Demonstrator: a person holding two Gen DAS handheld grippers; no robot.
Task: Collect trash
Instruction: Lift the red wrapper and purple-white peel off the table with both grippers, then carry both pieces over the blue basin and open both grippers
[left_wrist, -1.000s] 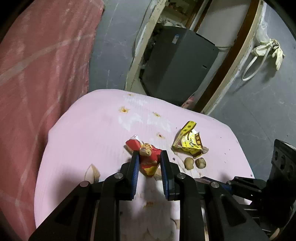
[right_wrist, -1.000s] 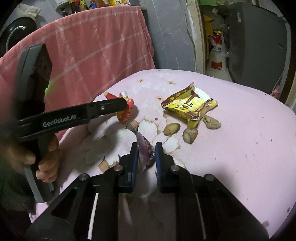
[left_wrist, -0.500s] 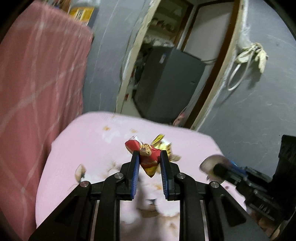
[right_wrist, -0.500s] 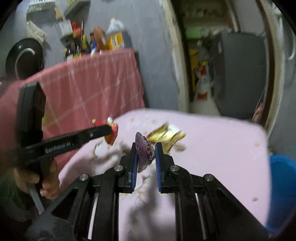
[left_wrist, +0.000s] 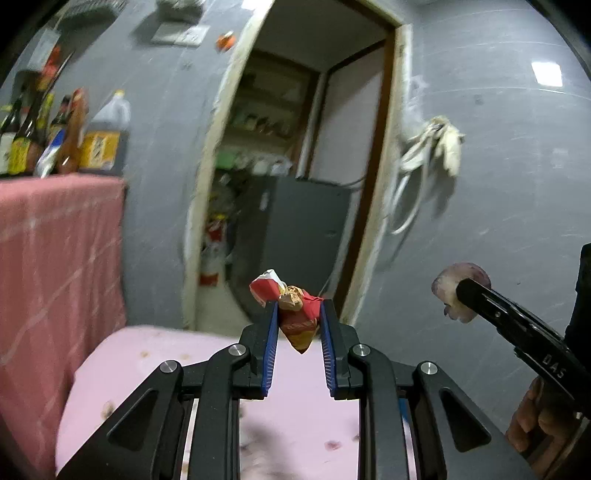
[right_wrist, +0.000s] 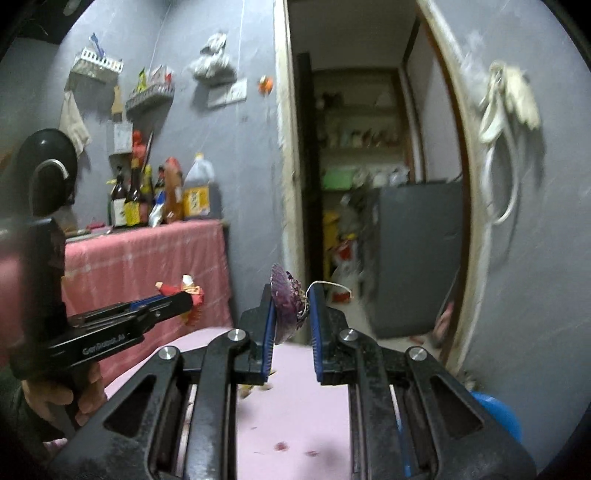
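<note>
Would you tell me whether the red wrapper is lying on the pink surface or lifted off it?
Lifted off: the red wrapper hangs pinched in the left gripper, clear above the pink surface.

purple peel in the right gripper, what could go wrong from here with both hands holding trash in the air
The purple peel is thin and pinched only at its lower part by the right gripper; it could slip out and drop onto the pink tablecloth. The red wrapper in the left gripper is crumpled and may pull free. The blue bin shows only at the frame's edge, so a release could miss it.
</note>
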